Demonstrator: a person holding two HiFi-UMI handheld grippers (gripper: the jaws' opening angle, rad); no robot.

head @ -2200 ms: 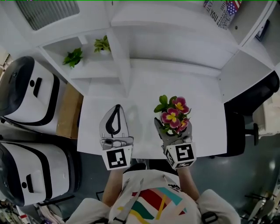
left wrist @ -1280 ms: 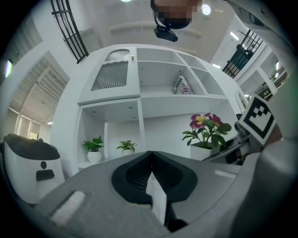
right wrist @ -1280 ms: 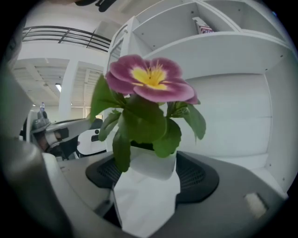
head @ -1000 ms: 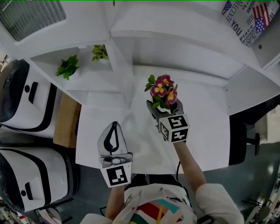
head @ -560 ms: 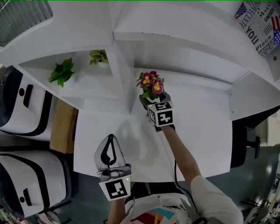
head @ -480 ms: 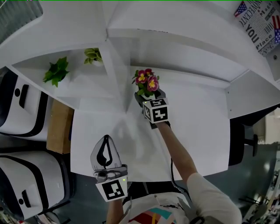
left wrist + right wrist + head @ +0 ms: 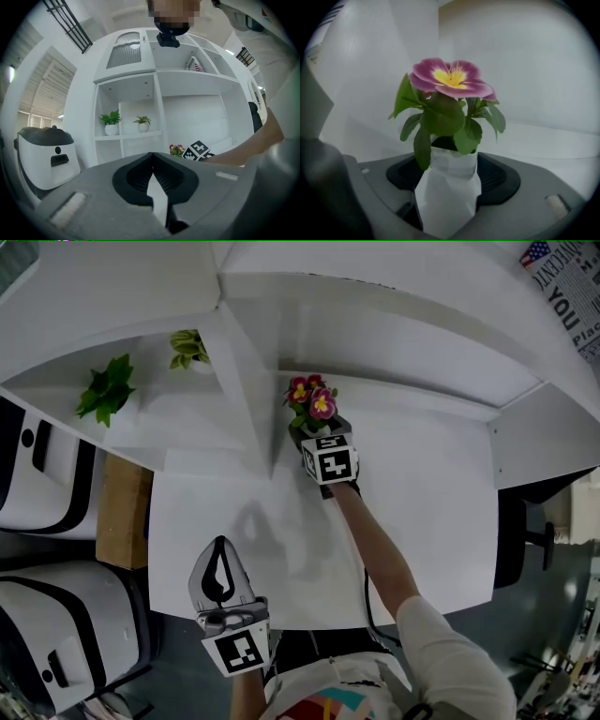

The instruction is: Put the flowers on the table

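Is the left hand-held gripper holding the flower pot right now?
No, the left hand-held gripper is shut on nothing, while the right hand-held gripper clamps the flower pot.

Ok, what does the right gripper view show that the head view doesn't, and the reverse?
Only the right gripper view: the white pot clamped between the jaws of the right hand-held gripper. In the head view that grip sits behind the marker cube.
Only the head view: the left hand-held gripper, jaws together, near the front edge of the table, and two green plants on the shelf.
Both: the pink flowers, upright.
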